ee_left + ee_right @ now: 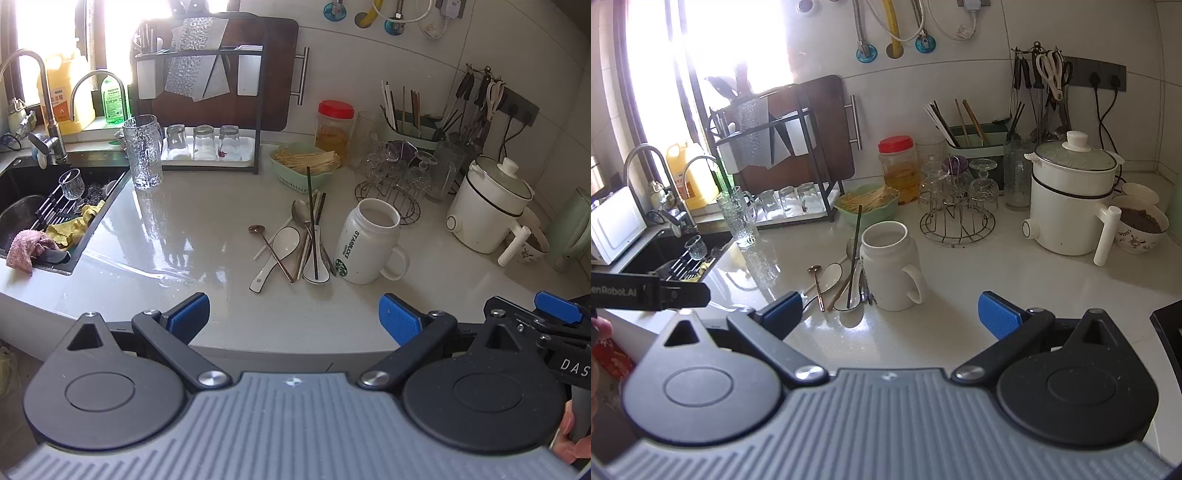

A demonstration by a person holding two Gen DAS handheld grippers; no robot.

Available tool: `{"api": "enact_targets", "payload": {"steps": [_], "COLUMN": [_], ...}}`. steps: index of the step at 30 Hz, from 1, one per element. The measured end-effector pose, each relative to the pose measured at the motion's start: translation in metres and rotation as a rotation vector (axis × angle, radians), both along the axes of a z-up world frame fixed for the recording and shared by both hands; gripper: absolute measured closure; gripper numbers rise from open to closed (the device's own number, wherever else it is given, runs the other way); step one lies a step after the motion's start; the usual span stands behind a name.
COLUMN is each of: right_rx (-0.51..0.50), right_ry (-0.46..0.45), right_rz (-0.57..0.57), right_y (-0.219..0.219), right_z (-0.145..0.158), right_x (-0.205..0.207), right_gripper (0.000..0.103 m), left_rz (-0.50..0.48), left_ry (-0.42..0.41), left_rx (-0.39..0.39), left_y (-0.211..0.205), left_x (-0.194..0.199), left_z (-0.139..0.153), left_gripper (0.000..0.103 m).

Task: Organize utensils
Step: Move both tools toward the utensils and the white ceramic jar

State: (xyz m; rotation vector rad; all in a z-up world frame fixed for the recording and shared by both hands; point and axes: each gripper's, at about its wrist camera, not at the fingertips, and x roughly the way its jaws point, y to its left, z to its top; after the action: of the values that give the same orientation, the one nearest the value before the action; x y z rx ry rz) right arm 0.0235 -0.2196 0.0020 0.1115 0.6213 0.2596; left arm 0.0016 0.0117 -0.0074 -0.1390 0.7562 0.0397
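Countertop: white mug upright, mouth free. Utensil pile lies just left of it, touching its base. Your left gripper and right gripper both hang spread wide, empty, short of the pile. Ceramic spoons: glazed, slick, chippable; pinch mid-handle. Chopsticks: light, stiff, prone to roll; take one near its middle.

Both fisheye views look forward and downward along their own fingers from the near edge of the pale glossy worktop. The left view takes in more of the black sink. The right view sits rightward. Both share the white ceramic mug at middle distance.
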Motion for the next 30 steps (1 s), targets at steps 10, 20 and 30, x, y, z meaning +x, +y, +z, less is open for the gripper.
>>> {"api": "enact_targets", "payload": {"steps": [10, 20, 30], "right_rx": [0.004, 0.011, 0.012], "right_ry": [0.006, 0.01, 0.039], "right_rz": [-0.01, -0.009, 0.029], "right_y": [-0.0017, -0.0026, 0.0066], "right_z": [-0.0026, -0.0032, -0.0069], "right_x": [-0.0021, -0.0032, 0.0053], "right_gripper": [0.0, 0.0, 0.0], "left_rz": [-0.007, 0.008, 0.041], "left_ry": [0.003, 0.01, 0.032], "left_rx": [0.012, 0.02, 0.015], "left_y": [-0.0036, -0.0058, -0.0016], "left_x": [0.0, -0.0017, 0.0024], "left_z": [0.0007, -0.0016, -0.0045], "left_gripper": [0.003, 0.003, 0.003]}}
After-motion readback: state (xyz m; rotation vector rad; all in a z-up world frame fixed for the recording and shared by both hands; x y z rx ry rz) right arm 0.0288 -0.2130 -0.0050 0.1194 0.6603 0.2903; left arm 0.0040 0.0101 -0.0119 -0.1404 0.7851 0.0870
